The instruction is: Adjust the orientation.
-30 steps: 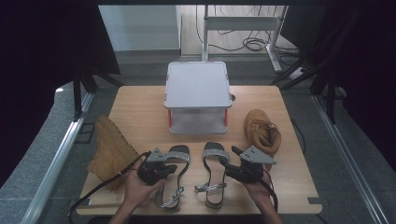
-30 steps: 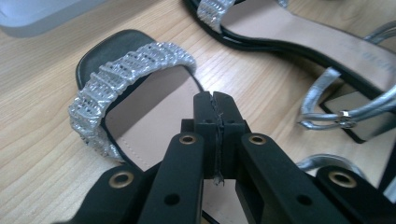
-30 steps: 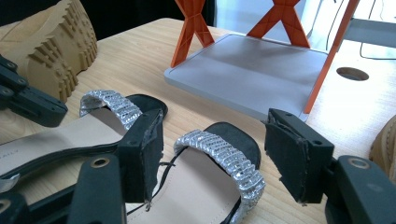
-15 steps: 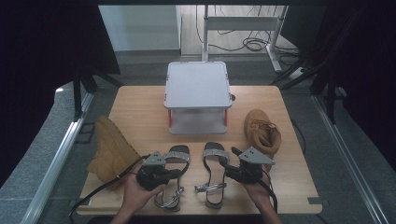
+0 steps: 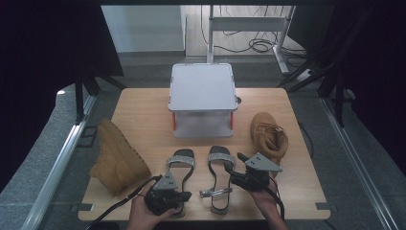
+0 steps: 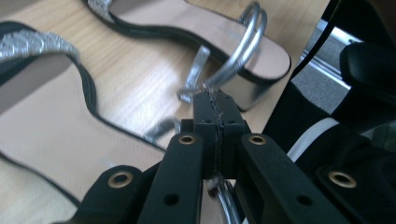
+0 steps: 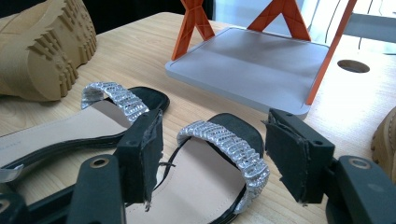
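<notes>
We are working left to right across the wooden table (image 5: 143, 103).

Farthest left of the left tongs (image 5: 165, 195), a tan boot (image 5: 117, 155) is lying on its side, sole turned outward, well clear of both tools; we judge it is parked there to leave the centre free.

The left tongs are sitting low at the near edge, over the heel end of the left sandal (image 5: 178, 165). In the left gripper view the jaws are pressed fully together (image 6: 215, 114), and a thin thread-like strand is running along their seam; we cannot tell whether anything is actually being pinched. Just ahead of the tips lies a curved silver ankle strap (image 6: 240, 51).

Between the two tongs, the right sandal (image 5: 218, 179) is lying flat, toe pointing away. Both sandals are black-edged with tan insoles and a glittering silver toe band (image 7: 224, 140).

The right tongs (image 5: 239, 175) are spread wide, jaws flanking that toe band without touching it, which we read as lining up for a grasp.

Beyond both tongs a grey two-tier rack (image 5: 202, 98) on orange legs is standing, probably the shoes' destination. To the right of the right tongs, a second tan boot (image 5: 269, 134) is resting.
</notes>
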`<action>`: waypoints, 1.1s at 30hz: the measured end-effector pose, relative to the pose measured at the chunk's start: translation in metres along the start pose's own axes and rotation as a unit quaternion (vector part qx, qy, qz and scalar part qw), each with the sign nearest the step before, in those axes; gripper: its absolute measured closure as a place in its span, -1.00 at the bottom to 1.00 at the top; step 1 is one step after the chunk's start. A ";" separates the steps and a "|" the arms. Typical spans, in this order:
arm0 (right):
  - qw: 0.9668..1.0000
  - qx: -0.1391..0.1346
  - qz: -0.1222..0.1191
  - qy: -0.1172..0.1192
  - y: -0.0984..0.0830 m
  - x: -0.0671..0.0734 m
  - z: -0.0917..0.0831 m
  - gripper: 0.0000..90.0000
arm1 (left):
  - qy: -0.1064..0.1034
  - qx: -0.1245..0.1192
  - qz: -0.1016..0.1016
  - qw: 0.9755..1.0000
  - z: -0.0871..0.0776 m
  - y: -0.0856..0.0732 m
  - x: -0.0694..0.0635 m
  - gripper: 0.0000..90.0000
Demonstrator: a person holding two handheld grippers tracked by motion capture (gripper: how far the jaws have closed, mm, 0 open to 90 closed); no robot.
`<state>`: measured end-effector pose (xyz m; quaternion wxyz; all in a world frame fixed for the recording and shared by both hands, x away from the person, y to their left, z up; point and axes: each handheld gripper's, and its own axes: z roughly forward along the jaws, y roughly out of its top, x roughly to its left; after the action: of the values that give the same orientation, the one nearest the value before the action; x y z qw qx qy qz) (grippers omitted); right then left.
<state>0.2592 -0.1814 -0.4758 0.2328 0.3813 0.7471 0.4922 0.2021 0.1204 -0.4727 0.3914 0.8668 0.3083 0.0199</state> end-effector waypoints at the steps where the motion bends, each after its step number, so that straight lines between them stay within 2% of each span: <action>1: 1.000 -0.001 0.000 -0.001 0.000 0.000 0.000 -0.16 | -0.003 0.001 -0.001 1.000 -0.001 -0.003 -0.001 0.98; 7: 1.000 -0.002 0.005 -0.007 0.000 -0.003 -0.001 -0.16 | -0.017 0.018 0.001 1.000 0.006 -0.011 -0.002 0.99; 11: 1.000 0.000 0.007 -0.008 -0.001 -0.004 -0.001 -0.16 | -0.008 0.027 0.004 1.000 0.012 -0.013 -0.004 0.99; 17: 1.000 0.002 0.006 -0.008 -0.002 -0.004 -0.001 -0.16 | -0.008 0.039 0.007 0.999 0.010 -0.012 -0.001 1.00; 20: 1.000 0.003 0.007 -0.009 -0.002 -0.005 -0.001 -0.16 | 0.000 0.049 0.008 0.999 0.007 -0.013 0.002 1.00; 23: 1.000 0.003 0.008 -0.010 -0.002 -0.005 0.000 -0.16 | 0.019 0.060 0.003 0.998 0.006 -0.016 0.008 1.00; 26: 1.000 0.005 0.008 -0.011 -0.003 -0.006 0.000 -0.16 | 0.009 0.053 -0.011 0.998 0.003 -0.021 0.015 0.99; 33: 1.000 0.008 0.009 -0.013 -0.005 -0.007 0.002 -0.16 | 0.019 0.050 -0.020 0.998 -0.004 -0.025 0.025 0.99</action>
<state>0.2631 -0.1865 -0.4813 0.2351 0.3959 0.7446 0.4833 0.2082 0.1496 -0.4919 0.3415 0.8784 0.3341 0.0131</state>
